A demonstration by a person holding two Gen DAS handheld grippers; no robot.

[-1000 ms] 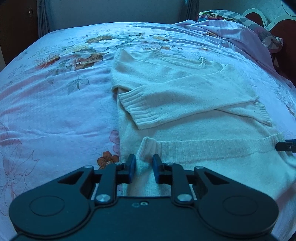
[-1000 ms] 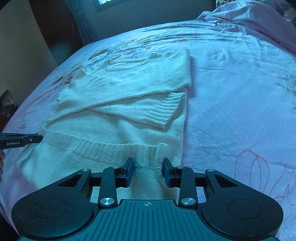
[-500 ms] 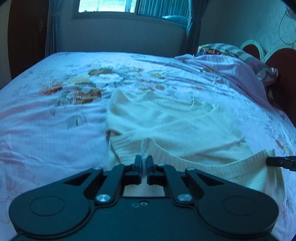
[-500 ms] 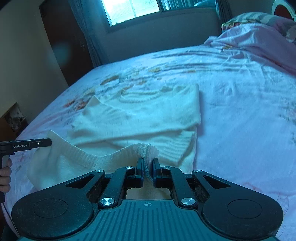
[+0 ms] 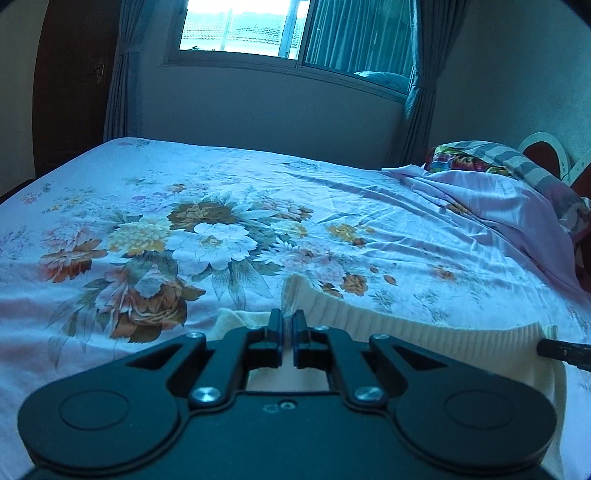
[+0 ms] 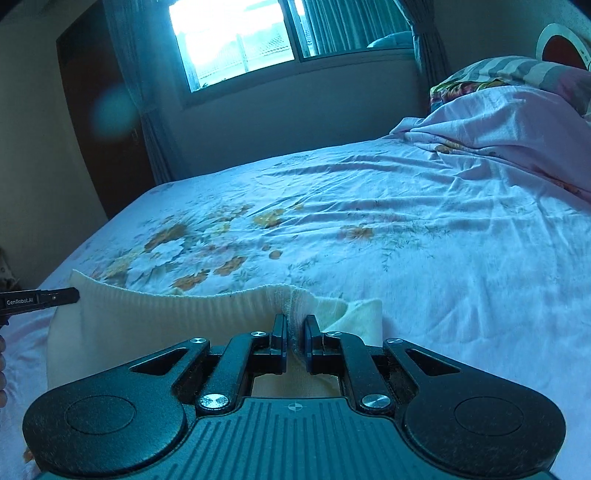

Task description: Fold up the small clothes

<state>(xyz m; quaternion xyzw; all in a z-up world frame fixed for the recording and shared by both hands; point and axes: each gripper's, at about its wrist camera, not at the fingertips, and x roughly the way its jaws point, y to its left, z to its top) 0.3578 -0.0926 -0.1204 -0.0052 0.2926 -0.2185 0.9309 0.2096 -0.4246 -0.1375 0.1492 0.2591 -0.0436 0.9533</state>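
I had the left gripper (image 5: 287, 334) pinched on one corner of the sweater's (image 5: 424, 328) ribbed hem, its two fingers (image 5: 274, 332) drawn close with only a thin fold of cream knit showing between them. The right gripper (image 6: 294, 341) was clamped on the other corner of the same hem, a thicker bunch of knit squeezed between its fingers (image 6: 279, 339). Between my two grips the hem (image 6: 177, 306) hung as a shallow, sagging band, raised above the bed (image 5: 332, 206) and blocking my view of the rest of the garment below. A bit of the sweater's lower layer (image 5: 236, 319) peeked out just left of the left gripper, and in the right wrist view another bit (image 6: 364, 317) showed just right of the right gripper.

From the left wrist camera I saw the tip of the right gripper at the far right edge, touching the hem's end. From the right wrist camera the left gripper's tip appeared at the far left edge, lettered and touching the opposite end.

Beyond the hem lay the flowered bedsheet (image 6: 406, 229), wrinkled, with a rumpled pink blanket (image 6: 509, 122) and a striped pillow (image 6: 524, 70) toward the headboard (image 5: 543, 155). A window (image 5: 295, 29) with curtains (image 5: 421, 74) stood on the far wall.
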